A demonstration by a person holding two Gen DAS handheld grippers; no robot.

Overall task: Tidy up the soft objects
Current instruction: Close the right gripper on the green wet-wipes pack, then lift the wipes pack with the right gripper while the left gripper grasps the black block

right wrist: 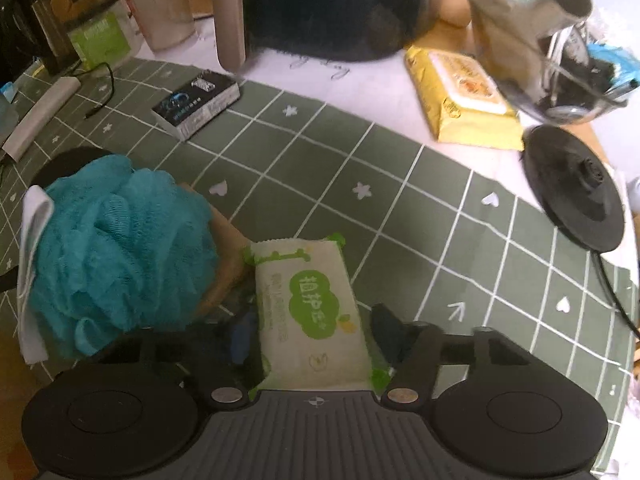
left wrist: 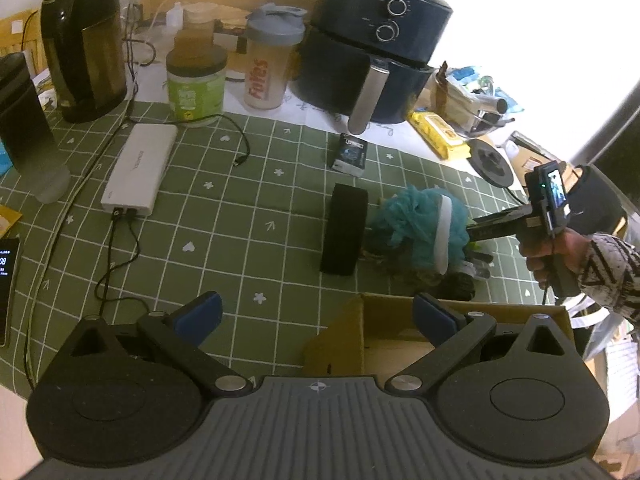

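both grippers [left wrist: 316, 312] [right wrist: 312, 336] down-tilted, jaws apart

L wrist cam looks down steeply over the green grid cloth [left wrist: 224, 208], fairly high; R wrist cam sits nearer. Both share the teal mesh puff [left wrist: 416, 224] [right wrist: 116, 248].

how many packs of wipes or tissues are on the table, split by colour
green and white pack, between the right gripper's jaws: 1
yellow pack, by the air fryer: 1
total: 2
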